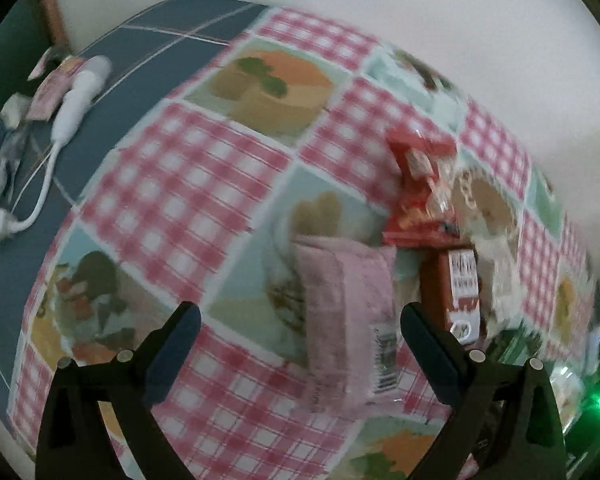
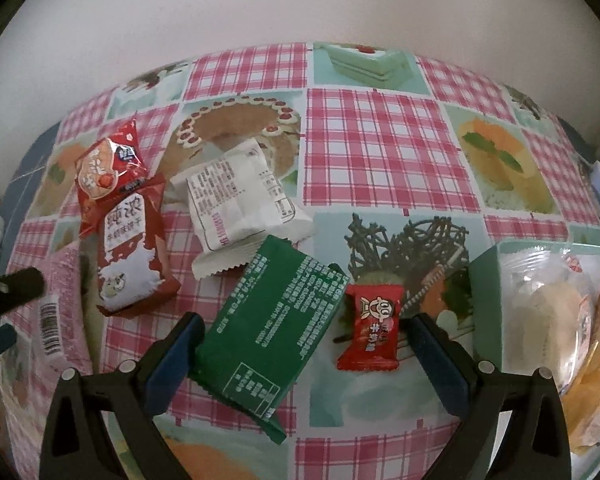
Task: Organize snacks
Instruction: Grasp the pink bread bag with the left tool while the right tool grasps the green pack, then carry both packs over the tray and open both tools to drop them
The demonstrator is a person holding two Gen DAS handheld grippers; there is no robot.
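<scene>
Green packet (image 2: 266,334) and small red candy (image 2: 370,328) lie between the right gripper's (image 2: 300,344) spread jaws, untouched. Left gripper (image 1: 300,334), jaws apart, hovers over pink packet (image 1: 348,316).

Dim, left view motion-blurred, fisheye-warped edges

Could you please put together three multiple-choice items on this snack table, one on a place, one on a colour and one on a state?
1. Where does the small red candy lie in the right wrist view?
A. On top of the white packet
B. Beside the green packet, on its right
C. Inside the box

2. What colour is the packet between the left gripper's fingers?
A. Pink
B. Yellow
C. Black

3. How does the right gripper stand?
A. Shut on the candy
B. Shut on nothing
C. Open

Answers: 1 B, it lies on the tablecloth right of the green packet. 2 A, the pink packet lies there. 3 C, the right gripper has its fingers wide apart, pressing nothing.
</scene>
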